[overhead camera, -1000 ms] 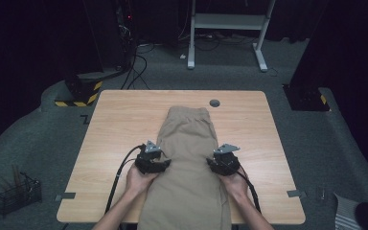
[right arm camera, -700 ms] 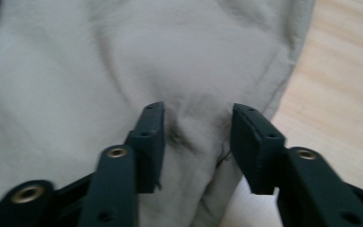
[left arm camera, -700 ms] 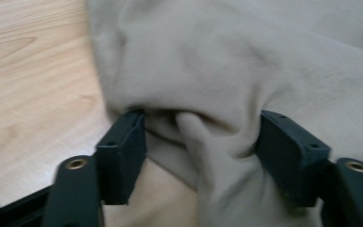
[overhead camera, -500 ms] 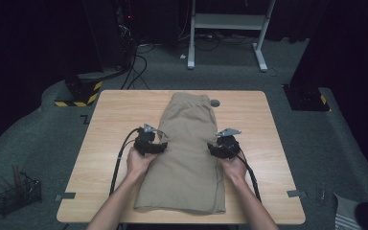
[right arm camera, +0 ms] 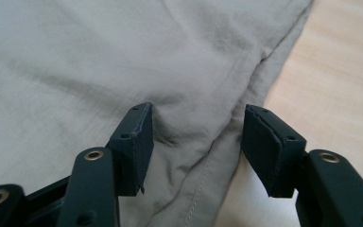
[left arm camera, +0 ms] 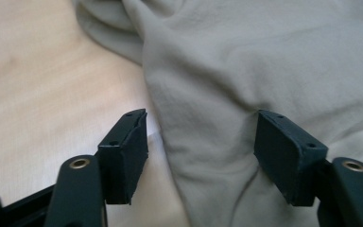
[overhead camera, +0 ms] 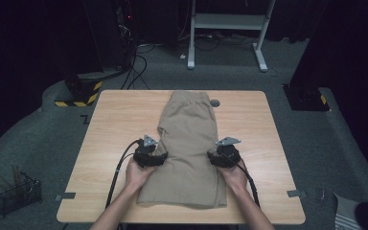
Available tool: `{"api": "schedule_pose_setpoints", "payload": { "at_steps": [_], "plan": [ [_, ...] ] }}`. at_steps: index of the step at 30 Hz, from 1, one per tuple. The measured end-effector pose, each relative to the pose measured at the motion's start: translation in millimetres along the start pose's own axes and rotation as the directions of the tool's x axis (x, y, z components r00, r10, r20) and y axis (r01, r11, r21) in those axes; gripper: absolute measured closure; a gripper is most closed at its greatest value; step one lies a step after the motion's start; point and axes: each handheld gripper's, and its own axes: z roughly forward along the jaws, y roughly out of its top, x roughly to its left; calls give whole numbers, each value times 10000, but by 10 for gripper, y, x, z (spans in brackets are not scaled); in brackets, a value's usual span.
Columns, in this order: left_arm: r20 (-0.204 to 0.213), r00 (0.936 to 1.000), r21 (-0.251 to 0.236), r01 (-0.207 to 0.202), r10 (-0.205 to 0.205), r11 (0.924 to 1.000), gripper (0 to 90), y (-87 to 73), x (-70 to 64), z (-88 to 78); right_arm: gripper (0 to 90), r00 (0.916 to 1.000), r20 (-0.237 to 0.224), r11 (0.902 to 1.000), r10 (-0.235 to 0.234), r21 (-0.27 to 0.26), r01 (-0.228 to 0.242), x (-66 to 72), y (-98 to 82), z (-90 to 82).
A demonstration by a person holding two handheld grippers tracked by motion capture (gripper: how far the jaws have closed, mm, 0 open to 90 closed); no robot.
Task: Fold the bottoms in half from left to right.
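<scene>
Claws first: the left claw [left arm camera: 201, 142] stands spread over the left edge of the tan shorts [overhead camera: 189, 143], one pad on the bare wood and the other on the cloth, and the right claw [right arm camera: 196, 142] is spread the same way over the right seam; both have just been opening, and neither pinches the fabric. Set one at each side at mid-length, they look placed to take both edges together for a fold. The shorts lie flat down the middle of the table [overhead camera: 105, 129], waistband at the far end beside a small dark disc [overhead camera: 214, 102].
</scene>
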Motion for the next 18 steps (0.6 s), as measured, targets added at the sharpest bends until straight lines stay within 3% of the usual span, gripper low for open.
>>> {"api": "schedule_pose_setpoints", "payload": {
  "at_steps": [3,7,10,12,15,18],
  "plan": [
    [-109,9998,56,154,-154,9999,304,129,46,139,427,9988,259,9990,426,-146,-422,-162,94,128],
    [202,9955,417,918,-927,9949,288,177,147,107,391,9964,216,9965,815,154,-818,-276,137,141],
    [297,9966,371,755,-766,9965,293,68,143,-40,380,9943,-14,9943,1062,-117,-1062,-262,44,-7],
    [549,9938,446,945,-969,9945,278,7,155,-105,367,9935,-102,9935,1134,-29,-1134,-231,-24,-88],
    [712,9918,428,1028,-1057,9938,261,-38,163,-150,361,9925,-122,9925,1213,176,-1210,-198,-89,-150],
    [737,9939,490,783,-818,9957,238,-53,108,-143,358,9926,-185,9926,1203,190,-1199,-160,-109,-177]
  ]
}}
